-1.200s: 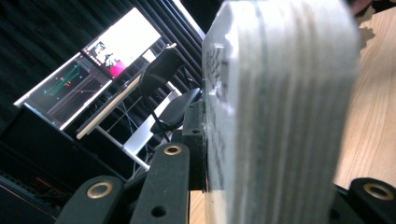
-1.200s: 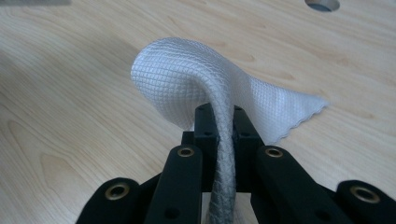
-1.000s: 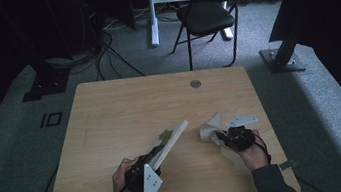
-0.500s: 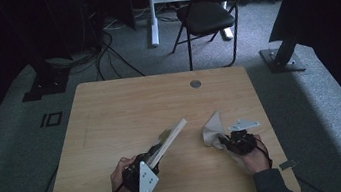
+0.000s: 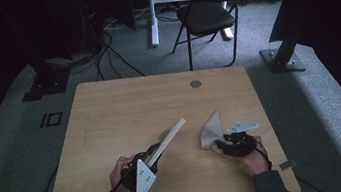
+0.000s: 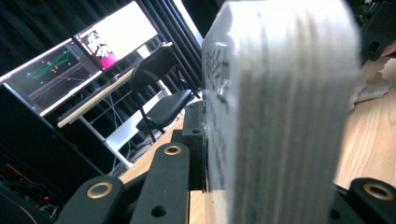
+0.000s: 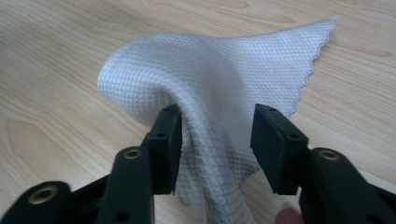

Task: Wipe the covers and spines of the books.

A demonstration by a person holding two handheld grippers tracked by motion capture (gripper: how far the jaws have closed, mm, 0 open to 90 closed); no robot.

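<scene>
Dim room, blurred close foreground

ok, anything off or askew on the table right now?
Nothing damaged or spilled. The grey cloth lies bunched in a peak rather than flat, between the right gripper jaws, which have just been opening. The left gripper clamps a board that juts out tilted over the table.

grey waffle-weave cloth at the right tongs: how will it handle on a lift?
Likely floppy: the grey waffle-weave cloth bunches into a soft hump between the right tongs, whose jaws have just been opening around it. Probably light, since its thin scalloped corner lies flat on the wooden table. It would likely drape and sag, not roll.
</scene>
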